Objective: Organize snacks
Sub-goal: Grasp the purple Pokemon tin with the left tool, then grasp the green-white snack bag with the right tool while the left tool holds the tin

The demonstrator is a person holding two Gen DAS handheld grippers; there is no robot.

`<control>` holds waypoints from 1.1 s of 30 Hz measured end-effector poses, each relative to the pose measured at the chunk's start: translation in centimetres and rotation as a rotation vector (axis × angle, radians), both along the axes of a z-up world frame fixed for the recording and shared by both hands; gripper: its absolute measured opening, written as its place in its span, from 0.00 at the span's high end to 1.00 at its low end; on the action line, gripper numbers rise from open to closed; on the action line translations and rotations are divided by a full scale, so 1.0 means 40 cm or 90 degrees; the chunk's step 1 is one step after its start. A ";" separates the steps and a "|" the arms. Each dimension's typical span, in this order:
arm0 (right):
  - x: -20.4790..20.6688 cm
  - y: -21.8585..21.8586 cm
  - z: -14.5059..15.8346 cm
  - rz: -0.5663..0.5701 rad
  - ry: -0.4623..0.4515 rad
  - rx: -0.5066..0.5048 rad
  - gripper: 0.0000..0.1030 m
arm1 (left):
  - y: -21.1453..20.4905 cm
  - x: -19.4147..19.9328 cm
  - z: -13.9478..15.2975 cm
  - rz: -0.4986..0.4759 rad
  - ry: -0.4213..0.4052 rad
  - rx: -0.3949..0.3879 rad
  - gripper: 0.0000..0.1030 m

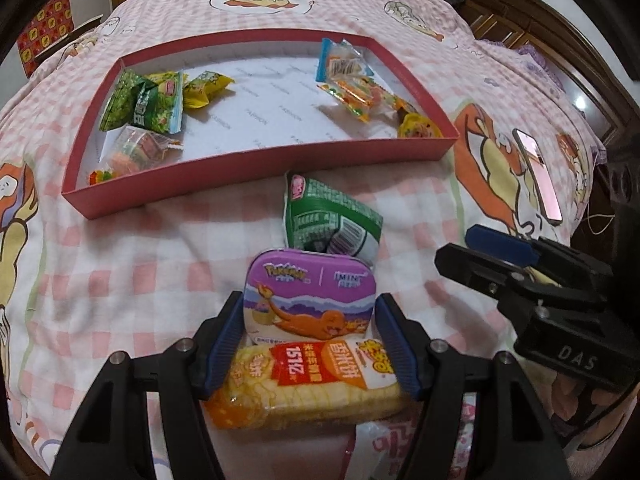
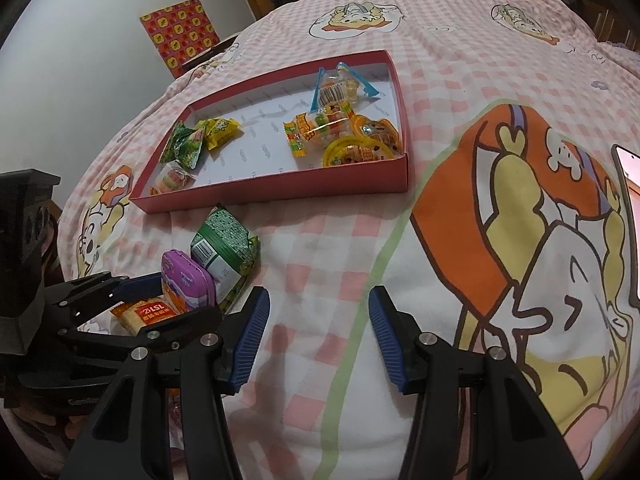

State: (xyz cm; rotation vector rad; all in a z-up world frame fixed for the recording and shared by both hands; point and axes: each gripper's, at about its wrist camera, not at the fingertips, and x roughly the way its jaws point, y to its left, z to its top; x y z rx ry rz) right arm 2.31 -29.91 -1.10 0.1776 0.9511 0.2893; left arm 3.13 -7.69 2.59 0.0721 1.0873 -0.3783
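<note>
Left gripper (image 1: 310,314) ribbed blue pads clamped on rounded purple tin (image 1: 312,294), near edge of checkered quilt (image 1: 140,272); crinkly orange rice-cracker pack (image 1: 308,384) beneath, green foil packet (image 1: 328,216) just beyond. Right gripper (image 2: 318,322) spread wide, holding nothing. Shallow red cardboard tray (image 1: 256,170) farther off

"POKÉMON" and "IMINT" are being shown on the lid of the purple tin (image 1: 312,296). Just nearer the camera than the tin, "151亿" is being displayed upside down on the red band of the rice cracker pack (image 1: 308,384). "DAS" is being read on the black body of the right gripper (image 1: 576,356), right of the tin. Beyond the tin, "FASHION" is being repeated across the white floor of the red box (image 1: 260,160).
</note>
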 end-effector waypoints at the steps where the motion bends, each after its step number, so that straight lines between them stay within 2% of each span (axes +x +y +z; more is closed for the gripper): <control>1: -0.001 0.000 0.000 0.000 0.000 0.000 0.49 | 0.002 0.001 -0.001 0.003 -0.001 0.000 0.37; 8: -0.002 0.003 -0.001 -0.001 0.002 -0.001 0.49 | 0.025 -0.001 0.008 0.004 -0.004 -0.025 0.37; 15: 0.000 0.017 0.006 0.006 0.003 -0.004 0.49 | 0.105 0.011 0.030 0.059 -0.019 -0.037 0.37; 20: 0.005 0.049 0.009 0.025 0.006 -0.013 0.49 | 0.157 0.018 0.036 0.096 -0.037 -0.026 0.37; 26: 0.017 0.099 0.012 0.055 0.011 -0.022 0.49 | 0.211 0.031 0.023 0.133 -0.030 -0.025 0.37; 33: 0.052 0.154 0.020 0.078 0.007 -0.033 0.49 | 0.234 0.032 0.013 0.137 -0.027 -0.039 0.37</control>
